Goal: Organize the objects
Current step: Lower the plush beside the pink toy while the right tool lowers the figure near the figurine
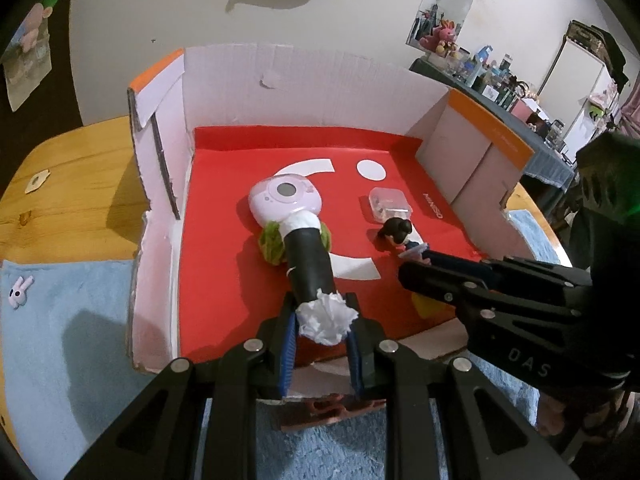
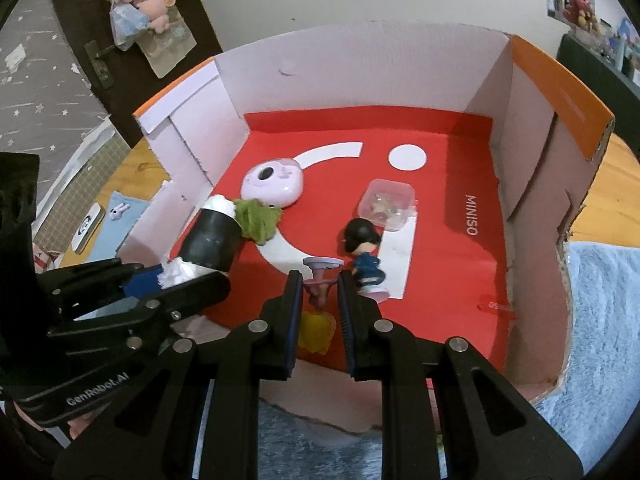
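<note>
An open cardboard box (image 1: 224, 80) with a red floor lies on the table. My left gripper (image 1: 326, 320) is shut on the paper-stuffed near end of a black tube (image 1: 308, 256). The tube's far end rests on a green fuzzy ball (image 1: 272, 244) beside a pink toy camera (image 1: 286, 200). My right gripper (image 2: 320, 292) is shut on a small pink figure (image 2: 320, 276) with a disc base, low over the box floor. A dark-haired figurine (image 2: 366, 256) in blue stands just right of it. A clear plastic case (image 2: 386, 204) lies behind that.
A yellow piece (image 2: 316, 332) lies on the red floor under my right gripper. The box walls (image 2: 528, 128) rise on three sides. The near side is low. A blue fluffy mat (image 1: 72, 312) and the wooden table (image 1: 80, 176) surround the box. A brown object (image 1: 328, 408) sits under my left gripper.
</note>
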`<state>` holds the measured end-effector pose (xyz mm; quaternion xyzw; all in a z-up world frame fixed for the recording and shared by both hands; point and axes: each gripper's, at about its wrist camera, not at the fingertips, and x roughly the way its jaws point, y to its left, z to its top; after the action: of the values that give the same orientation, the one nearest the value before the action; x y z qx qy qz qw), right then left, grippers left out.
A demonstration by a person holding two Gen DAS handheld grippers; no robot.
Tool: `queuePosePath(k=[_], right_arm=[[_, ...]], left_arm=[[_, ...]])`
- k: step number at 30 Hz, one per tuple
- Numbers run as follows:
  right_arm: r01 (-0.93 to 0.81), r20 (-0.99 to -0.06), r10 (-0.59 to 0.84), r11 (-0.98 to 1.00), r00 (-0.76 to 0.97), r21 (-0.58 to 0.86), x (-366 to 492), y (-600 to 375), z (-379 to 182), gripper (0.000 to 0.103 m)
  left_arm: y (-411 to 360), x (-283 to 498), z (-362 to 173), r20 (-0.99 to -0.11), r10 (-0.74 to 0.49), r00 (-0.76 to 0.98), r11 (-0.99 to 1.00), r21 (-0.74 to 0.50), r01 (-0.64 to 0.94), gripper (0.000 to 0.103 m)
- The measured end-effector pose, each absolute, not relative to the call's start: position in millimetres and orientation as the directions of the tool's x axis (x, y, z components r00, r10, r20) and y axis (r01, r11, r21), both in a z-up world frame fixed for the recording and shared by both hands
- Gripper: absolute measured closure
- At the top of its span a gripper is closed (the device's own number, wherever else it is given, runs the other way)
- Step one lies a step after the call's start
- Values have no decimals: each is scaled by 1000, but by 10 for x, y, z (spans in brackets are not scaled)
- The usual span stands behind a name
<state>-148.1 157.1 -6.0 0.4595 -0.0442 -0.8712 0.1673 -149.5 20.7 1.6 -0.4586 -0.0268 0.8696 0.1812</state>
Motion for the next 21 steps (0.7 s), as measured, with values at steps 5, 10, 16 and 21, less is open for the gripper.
queuePosePath(k=[5,10,16,21], right_arm=[[235,-795,-309,-948,-522,214,-1488,1591,-79,86],[214,-797,-293,-954,-529,209,-1501,1657,-89,86],[198,-797,-278,-959,-536,201,-1511,1725,-102,86],[196,-797,-271,-961,-539,194,-1519,1747,-95,86]], left_arm=[[187,-1544,26,-788,341,-513,-933,-216,-288,81],[185,-1603,42,-789,334,-515,-935,-207,-289,81],[230,-1703,44,-791,332,-515,-933,-197,-300,81],[250,-1775,-22,-799,335,-500,-932,-204,-299,81]])
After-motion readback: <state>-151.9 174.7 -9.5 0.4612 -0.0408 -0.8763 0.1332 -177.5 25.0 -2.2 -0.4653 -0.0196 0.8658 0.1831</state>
